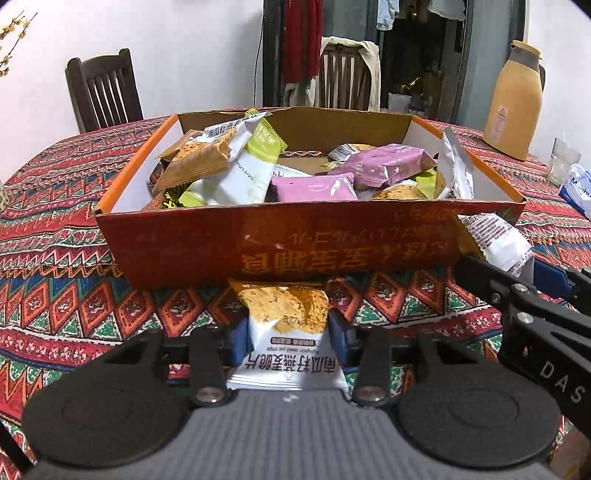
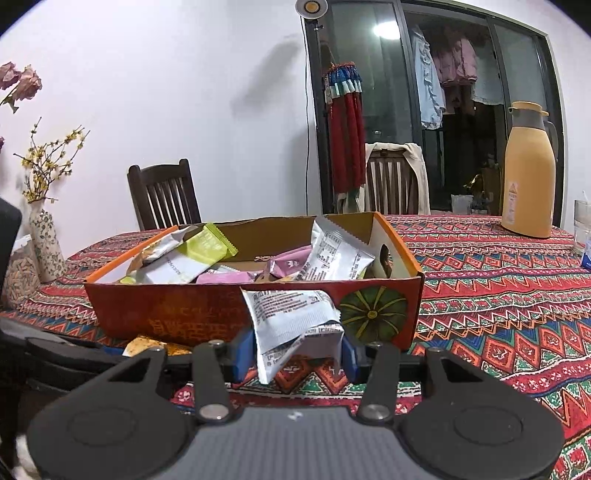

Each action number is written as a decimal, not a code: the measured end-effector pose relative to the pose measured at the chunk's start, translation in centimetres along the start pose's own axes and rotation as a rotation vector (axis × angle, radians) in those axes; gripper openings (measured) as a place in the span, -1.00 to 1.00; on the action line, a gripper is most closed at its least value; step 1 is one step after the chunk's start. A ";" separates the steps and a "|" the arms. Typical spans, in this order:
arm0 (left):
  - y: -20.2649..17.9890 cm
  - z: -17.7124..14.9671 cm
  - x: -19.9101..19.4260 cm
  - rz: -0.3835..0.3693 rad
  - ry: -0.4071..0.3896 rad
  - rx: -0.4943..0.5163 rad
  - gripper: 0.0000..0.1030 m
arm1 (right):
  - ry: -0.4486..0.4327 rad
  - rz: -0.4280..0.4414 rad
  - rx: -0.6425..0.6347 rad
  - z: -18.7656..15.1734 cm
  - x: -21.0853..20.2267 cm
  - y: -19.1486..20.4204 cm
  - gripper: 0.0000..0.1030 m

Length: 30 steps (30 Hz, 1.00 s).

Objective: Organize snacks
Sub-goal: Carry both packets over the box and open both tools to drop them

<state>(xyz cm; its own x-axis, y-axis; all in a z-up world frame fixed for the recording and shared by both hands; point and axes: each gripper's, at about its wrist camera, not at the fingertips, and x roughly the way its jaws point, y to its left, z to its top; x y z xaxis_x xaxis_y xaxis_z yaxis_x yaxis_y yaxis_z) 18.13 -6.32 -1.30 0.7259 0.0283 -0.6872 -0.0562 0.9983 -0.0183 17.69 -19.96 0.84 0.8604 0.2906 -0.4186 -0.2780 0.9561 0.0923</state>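
With the left gripper (image 1: 284,332) pinching a white-and-orange foil cracker packet (image 1: 286,332) and the right gripper (image 2: 295,350) pinching a crumpled silver-white packet (image 2: 291,325), either slick wrapper may slip before clearing the orange cardboard box wall (image 1: 295,240).

Ahead of you the tabletop (image 2: 498,295) wears a red cloth with zigzag bands of blue, green and orange. Behind it stands a plain white wall (image 2: 184,92). Two dark wooden slat-back chairs wait at the far edge: one (image 2: 162,195) on the left, one (image 2: 391,181) draped with a cream garment. To the right, dark-framed glass doors (image 2: 443,110) show hanging clothes and reflect a bright lamp. A round light (image 2: 311,6) sits atop a thin pole beside the frame.
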 end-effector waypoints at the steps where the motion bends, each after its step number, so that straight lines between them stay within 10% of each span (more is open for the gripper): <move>1: 0.1 0.0 -0.2 0.000 -0.003 -0.002 -0.15 | 0.000 0.000 -0.002 0.0 0.0 0.0 -0.10; 30: 0.8 6.6 -7.0 -0.038 -0.288 -0.024 -0.15 | -0.206 -0.006 -0.055 6.3 -2.7 1.6 -0.10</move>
<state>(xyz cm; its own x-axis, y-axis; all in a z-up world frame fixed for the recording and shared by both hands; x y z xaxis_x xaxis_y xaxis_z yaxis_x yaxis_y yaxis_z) 17.51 -5.42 8.31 0.8925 0.0079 -0.4511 -0.0388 0.9975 -0.0592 17.61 -19.00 7.79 0.9295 0.2921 -0.2252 -0.2909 0.9559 0.0389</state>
